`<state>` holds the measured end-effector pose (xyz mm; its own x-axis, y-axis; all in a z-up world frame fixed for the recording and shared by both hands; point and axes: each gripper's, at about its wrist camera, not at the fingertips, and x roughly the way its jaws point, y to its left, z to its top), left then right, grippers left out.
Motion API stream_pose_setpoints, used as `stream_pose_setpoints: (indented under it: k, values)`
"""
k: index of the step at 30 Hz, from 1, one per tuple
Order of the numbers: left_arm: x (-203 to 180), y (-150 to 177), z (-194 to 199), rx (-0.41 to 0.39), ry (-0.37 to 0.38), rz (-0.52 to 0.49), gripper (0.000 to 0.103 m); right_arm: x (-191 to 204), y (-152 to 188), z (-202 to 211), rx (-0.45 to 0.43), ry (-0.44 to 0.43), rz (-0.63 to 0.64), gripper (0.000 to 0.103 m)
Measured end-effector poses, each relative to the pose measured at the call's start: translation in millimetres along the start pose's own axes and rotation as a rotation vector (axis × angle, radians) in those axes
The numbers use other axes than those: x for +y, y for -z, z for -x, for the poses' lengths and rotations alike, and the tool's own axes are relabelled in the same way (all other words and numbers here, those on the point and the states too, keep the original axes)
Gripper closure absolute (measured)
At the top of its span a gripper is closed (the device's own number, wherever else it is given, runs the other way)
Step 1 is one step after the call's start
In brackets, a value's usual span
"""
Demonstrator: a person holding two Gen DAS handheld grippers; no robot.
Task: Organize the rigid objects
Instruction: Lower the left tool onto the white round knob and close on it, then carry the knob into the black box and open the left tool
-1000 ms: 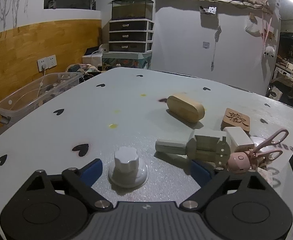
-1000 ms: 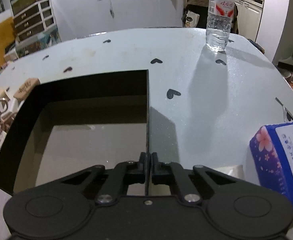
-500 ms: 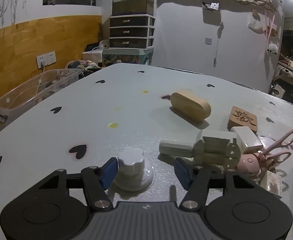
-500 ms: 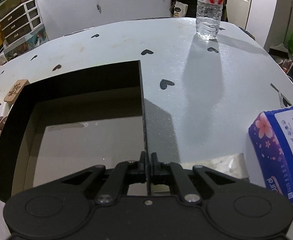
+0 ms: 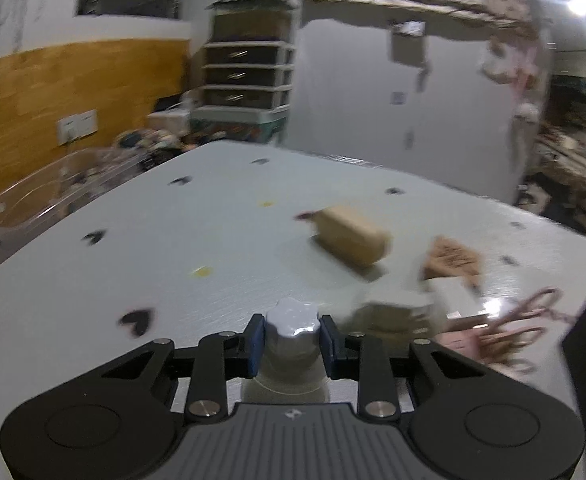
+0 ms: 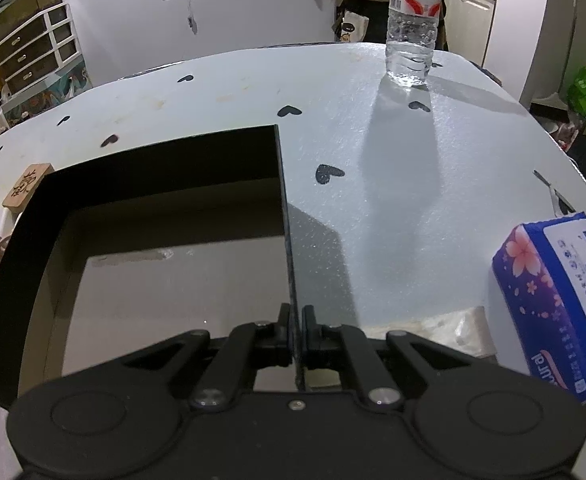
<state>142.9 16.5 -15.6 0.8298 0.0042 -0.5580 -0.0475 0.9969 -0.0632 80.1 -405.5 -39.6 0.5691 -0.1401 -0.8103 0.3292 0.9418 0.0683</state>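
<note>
A white knob-shaped piece (image 5: 292,322) with a round base sits between the blue pads of my left gripper (image 5: 291,337), which is shut on it just above the grey table (image 5: 173,264). The left wrist view is blurred by motion. To the right of it lie a wooden oval box (image 5: 351,240), a wooden square tile (image 5: 453,258), a white block (image 5: 453,300) and pink scissors (image 5: 529,316). My right gripper (image 6: 296,320) is shut on the thin right wall of an open black box (image 6: 153,152), which stands on the table with nothing inside.
A water bottle (image 6: 413,28) stands at the table's far side. A purple tissue pack (image 6: 561,292) lies at the right edge. The wooden tile (image 6: 27,186) shows left of the box. A clear plastic bin (image 5: 33,196) sits beyond the table's left edge.
My left gripper's jaws came together from wide open onto the white knob piece, and it has lifted slightly. The right gripper keeps its hold on the box wall.
</note>
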Motion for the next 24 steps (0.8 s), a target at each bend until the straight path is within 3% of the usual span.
stream_pose_setpoints:
  k: [5,10,14,19,24]
  values:
    - [-37,-21,23,-0.078,0.137,-0.088,0.073,1,1,0,-0.005,-0.001,0.018,0.098]
    - [-89,-43,37,-0.127,0.339,-0.162,0.073,3,3,1,-0.013,0.005,0.045,0.099]
    - [-137,-49,39,-0.112,0.515,-0.22,0.073,3,4,2,-0.025,0.006,0.049,0.098]
    - [-203,-40,30,0.016,0.709,-0.283,0.073,0,4,1,-0.027,-0.012,0.04,0.099]
    - [-267,-19,-2,0.224,0.795,-0.333,0.073,0,2,-1,-0.027,-0.022,0.048,0.099]
